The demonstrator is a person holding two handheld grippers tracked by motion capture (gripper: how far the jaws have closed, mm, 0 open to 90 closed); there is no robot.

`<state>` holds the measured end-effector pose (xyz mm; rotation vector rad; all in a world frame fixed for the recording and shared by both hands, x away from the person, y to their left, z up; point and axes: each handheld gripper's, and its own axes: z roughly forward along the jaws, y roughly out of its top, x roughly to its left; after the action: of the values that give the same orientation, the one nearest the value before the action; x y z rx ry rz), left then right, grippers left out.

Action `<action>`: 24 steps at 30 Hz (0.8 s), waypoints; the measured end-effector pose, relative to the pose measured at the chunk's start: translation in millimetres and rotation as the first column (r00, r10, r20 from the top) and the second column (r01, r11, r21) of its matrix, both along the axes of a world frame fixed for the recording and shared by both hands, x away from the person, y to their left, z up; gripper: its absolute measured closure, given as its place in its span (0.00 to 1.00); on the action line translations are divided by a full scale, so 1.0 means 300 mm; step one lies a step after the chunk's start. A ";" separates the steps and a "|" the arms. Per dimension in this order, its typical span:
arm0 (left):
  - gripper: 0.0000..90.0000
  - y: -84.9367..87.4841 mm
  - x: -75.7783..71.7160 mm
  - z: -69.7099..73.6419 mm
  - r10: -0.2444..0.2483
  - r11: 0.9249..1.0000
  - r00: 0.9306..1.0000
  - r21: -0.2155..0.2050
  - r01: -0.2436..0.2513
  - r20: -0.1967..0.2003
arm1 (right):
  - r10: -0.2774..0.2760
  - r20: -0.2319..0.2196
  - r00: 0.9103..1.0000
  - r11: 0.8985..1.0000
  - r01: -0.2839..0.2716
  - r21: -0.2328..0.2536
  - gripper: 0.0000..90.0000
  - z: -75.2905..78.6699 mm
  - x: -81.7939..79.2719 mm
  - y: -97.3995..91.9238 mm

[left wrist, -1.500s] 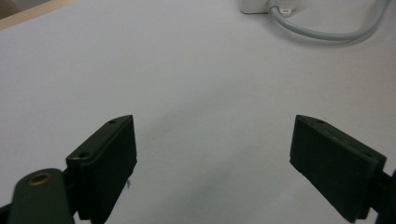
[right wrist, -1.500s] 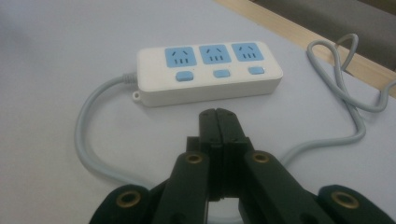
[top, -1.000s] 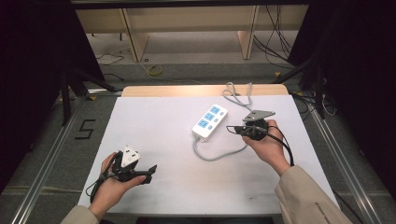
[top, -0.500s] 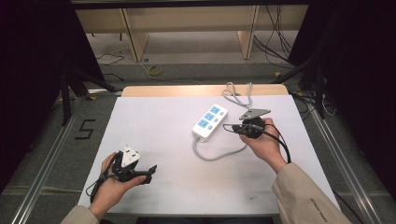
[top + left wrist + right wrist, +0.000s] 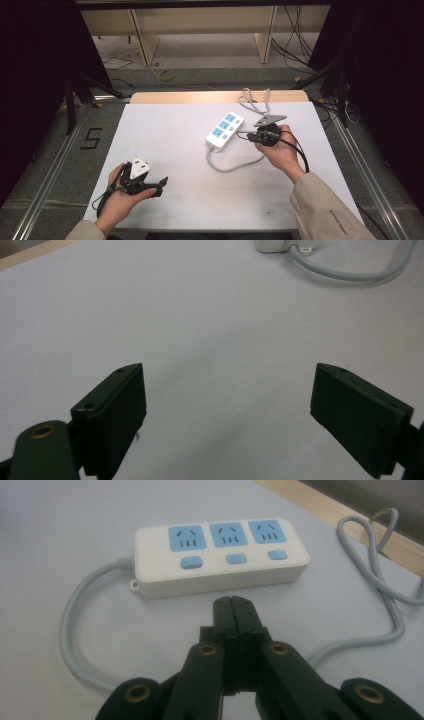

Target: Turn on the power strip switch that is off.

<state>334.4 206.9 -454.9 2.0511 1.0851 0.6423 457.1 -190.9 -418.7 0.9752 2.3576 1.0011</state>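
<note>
A white power strip with three blue sockets and blue switches lies on the white table, toward the back right. Its grey cable loops forward from the near end, and more cable curls at the table's far edge. My right gripper is shut, empty, its tip just short of the strip's side. My left gripper rests open near the front left, nothing between its jaws. The strip's near end shows far off in the left gripper view.
A wooden strip edges the table's far side. Beyond it are wooden shelf legs and loose cables on the floor. Metal rails run along both table sides.
My right gripper has shifted slightly left, closer to the power strip. The left gripper has stayed put.
</note>
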 end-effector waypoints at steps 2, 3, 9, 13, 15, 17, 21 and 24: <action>0.16 0.000 0.000 0.000 0.000 1.000 1.000 0.000 0.000 0.000 | 0.002 -0.001 1.000 1.000 -0.002 -0.002 1.00 0.000 0.002 0.001; 0.16 0.000 0.000 0.000 -0.001 1.000 1.000 0.001 0.001 0.000 | 0.004 -0.001 1.000 1.000 -0.004 -0.003 1.00 0.000 0.005 0.005; 0.16 0.000 -0.001 0.000 0.000 1.000 1.000 -0.001 0.000 -0.001 | 0.003 -0.009 1.000 1.000 -0.004 -0.006 1.00 0.002 0.016 0.015; 0.16 -0.001 -0.001 0.000 0.001 1.000 1.000 -0.002 -0.001 0.000 | 0.005 -0.011 1.000 1.000 -0.005 -0.009 1.00 0.003 0.021 0.020; 0.16 0.000 0.000 0.000 -0.003 1.000 1.000 0.002 0.003 0.001 | 0.009 -0.013 1.000 1.000 -0.009 -0.011 1.00 0.003 0.024 0.024; 0.16 0.000 0.000 0.000 -0.003 1.000 1.000 0.001 0.003 -0.001 | 0.006 -0.014 1.000 1.000 -0.006 -0.008 1.00 0.002 0.027 0.029; 0.16 0.000 0.000 0.000 -0.003 1.000 1.000 0.002 0.003 0.000 | 0.009 -0.015 1.000 1.000 -0.009 -0.012 1.00 0.003 0.032 0.034; 0.16 0.000 0.000 0.000 -0.003 1.000 1.000 0.002 0.003 0.000 | 0.009 -0.017 1.000 1.000 -0.009 -0.010 1.00 0.003 0.035 0.040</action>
<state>334.3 206.8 -454.9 2.0539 1.0818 0.6418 467.7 -178.9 -417.7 0.9739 2.3808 0.9870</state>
